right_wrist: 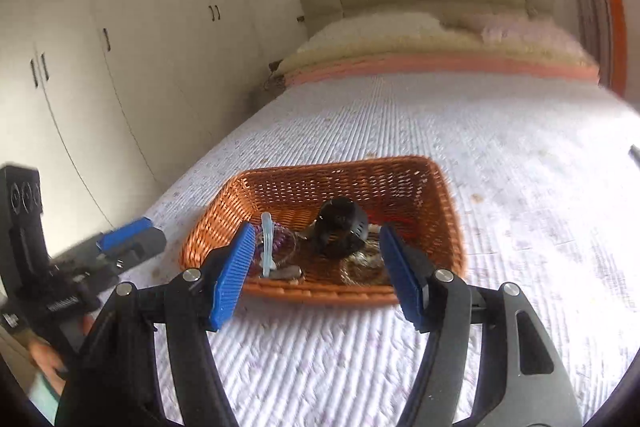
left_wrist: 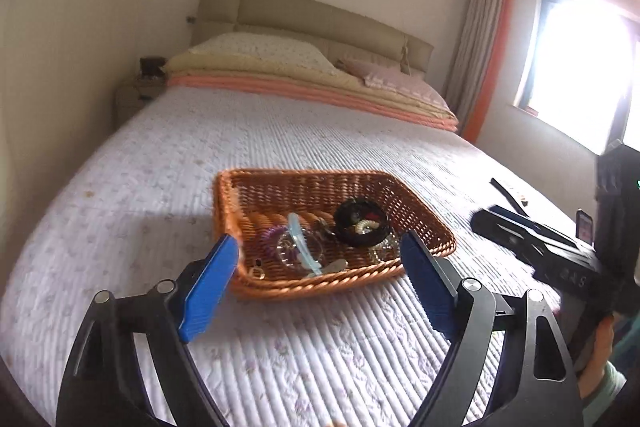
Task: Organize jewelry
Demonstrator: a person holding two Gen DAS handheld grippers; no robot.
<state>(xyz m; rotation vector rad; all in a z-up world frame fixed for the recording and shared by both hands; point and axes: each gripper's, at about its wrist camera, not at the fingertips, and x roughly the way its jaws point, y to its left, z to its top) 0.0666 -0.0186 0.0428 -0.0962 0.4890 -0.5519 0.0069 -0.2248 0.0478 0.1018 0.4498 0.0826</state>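
Left wrist: quilted bed (left_wrist: 280, 131), wicker basket (left_wrist: 432, 227) on it; both grippers released, empty.

Orange woven basket (left_wrist: 424, 227) on a white, faintly lilac-flowered quilt (left_wrist: 160, 155); blue-padded claws.

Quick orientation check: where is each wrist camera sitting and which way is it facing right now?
Left wrist: on the left gripper, jaws open and empty, facing the wicker basket on the bed; the right gripper and a hand show at right.
Right wrist: on the right gripper, open and empty, facing the same wicker basket; the left gripper shows at left.
Shared: basket, black bowl, headboard.
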